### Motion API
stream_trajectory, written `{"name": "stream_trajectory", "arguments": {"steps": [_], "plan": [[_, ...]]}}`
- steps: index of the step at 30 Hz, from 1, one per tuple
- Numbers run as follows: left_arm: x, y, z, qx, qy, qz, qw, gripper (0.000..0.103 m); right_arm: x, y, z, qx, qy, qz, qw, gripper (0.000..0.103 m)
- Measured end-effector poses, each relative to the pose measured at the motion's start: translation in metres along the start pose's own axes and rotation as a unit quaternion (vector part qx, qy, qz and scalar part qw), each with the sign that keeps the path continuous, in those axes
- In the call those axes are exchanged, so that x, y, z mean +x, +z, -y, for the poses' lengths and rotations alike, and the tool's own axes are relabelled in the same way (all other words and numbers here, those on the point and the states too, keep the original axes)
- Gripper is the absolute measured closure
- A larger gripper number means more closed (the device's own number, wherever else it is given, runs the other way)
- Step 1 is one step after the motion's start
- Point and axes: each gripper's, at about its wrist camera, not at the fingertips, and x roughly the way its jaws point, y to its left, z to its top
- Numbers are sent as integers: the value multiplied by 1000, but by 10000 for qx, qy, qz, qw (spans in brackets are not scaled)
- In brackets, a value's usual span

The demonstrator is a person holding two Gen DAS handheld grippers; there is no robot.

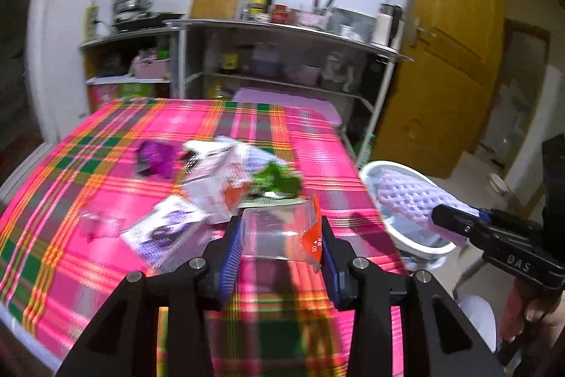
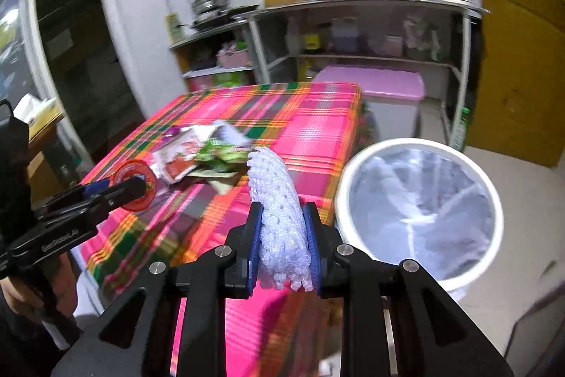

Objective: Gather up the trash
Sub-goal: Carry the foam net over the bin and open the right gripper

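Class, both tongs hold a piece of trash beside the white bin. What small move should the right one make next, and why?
Probably carry the right tongs a little rightward over the white bin, then release. They are shut on the white foam net, which sits just left of the bin's open mouth. The left tongs grip a clear cup over the table.

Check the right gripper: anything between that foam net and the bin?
Nothing visible blocks it. The right gripper is shut on the foam net by the table's edge, and the white bin stands open just to its right, beside the table.
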Motion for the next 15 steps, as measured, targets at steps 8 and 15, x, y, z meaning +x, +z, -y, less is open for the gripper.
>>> {"name": "stream_trajectory", "arguments": {"steps": [8, 15], "plan": [[38, 9, 50, 402, -596, -217, 9972, 62, -1, -6, 54, 449, -451, 9, 9980, 79], [81, 15, 93, 723, -1052, -492, 9906, 62, 6, -16, 94, 776, -726, -152, 9942, 79]]}}
